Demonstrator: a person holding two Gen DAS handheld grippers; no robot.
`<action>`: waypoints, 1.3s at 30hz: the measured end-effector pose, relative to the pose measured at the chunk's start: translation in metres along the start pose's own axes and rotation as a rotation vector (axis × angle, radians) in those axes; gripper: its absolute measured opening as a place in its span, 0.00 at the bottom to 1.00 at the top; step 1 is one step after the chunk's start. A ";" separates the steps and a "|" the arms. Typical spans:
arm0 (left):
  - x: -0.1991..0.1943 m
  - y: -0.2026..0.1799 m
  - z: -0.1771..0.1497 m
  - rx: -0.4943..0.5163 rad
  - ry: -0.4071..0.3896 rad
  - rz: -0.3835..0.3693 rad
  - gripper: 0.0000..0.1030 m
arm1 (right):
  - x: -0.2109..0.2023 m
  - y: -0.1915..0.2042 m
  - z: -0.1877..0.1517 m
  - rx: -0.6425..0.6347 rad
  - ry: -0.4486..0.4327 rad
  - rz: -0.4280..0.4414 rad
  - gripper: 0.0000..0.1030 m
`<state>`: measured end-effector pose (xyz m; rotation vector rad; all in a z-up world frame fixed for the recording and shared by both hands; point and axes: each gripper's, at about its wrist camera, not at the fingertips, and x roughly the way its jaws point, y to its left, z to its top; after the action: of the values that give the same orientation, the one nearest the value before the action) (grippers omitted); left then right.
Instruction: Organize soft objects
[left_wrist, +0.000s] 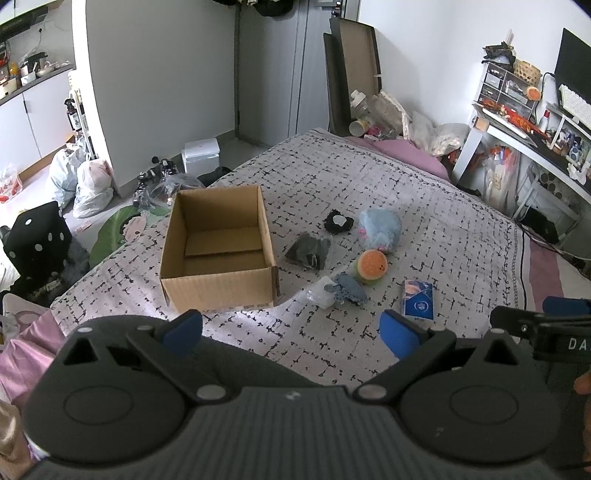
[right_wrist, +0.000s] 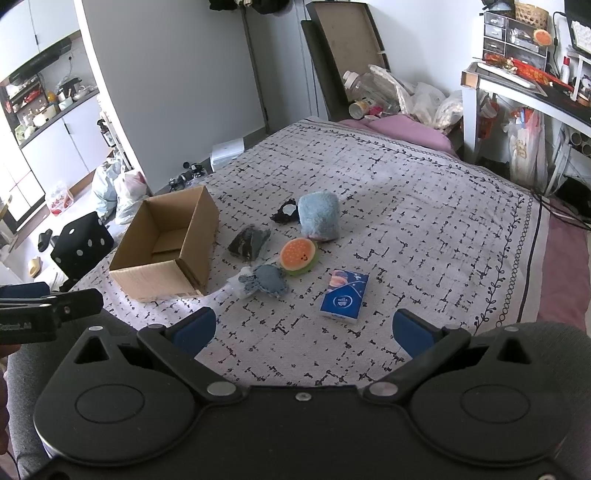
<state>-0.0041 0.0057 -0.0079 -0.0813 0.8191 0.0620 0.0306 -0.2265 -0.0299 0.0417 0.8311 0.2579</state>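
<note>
An open, empty cardboard box (left_wrist: 218, 247) (right_wrist: 166, 243) stands on the patterned bed. To its right lie a light blue plush (left_wrist: 380, 229) (right_wrist: 319, 218), an orange-and-green round plush (left_wrist: 371, 266) (right_wrist: 298, 255), a grey-blue knitted toy (left_wrist: 349, 288) (right_wrist: 267, 279), a dark folded cloth (left_wrist: 309, 251) (right_wrist: 249, 240), a black scrunchie (left_wrist: 338, 220) (right_wrist: 285, 212) and a blue tissue pack (left_wrist: 418, 299) (right_wrist: 345, 295). My left gripper (left_wrist: 291, 332) is open and empty, near the box's front. My right gripper (right_wrist: 304, 332) is open and empty, just before the tissue pack.
The bedspread (right_wrist: 424, 221) reaches a pink edge on the right. A desk (left_wrist: 524, 136) with clutter stands at the right, bags and a black dotted cube (left_wrist: 37, 236) on the floor at the left. A clear plastic bag (left_wrist: 319, 293) lies by the knitted toy.
</note>
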 end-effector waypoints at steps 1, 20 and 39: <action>0.000 -0.001 0.000 0.001 -0.001 0.000 0.99 | 0.000 -0.001 0.000 0.000 -0.001 -0.001 1.00; 0.019 -0.006 0.010 -0.027 -0.044 -0.035 0.97 | 0.027 -0.028 0.002 0.102 -0.007 0.021 1.00; 0.077 -0.018 0.031 -0.066 -0.001 -0.100 0.89 | 0.083 -0.046 0.026 0.191 0.086 0.011 0.98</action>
<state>0.0720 -0.0070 -0.0423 -0.1845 0.8112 -0.0050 0.1126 -0.2489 -0.0789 0.2153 0.9394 0.1913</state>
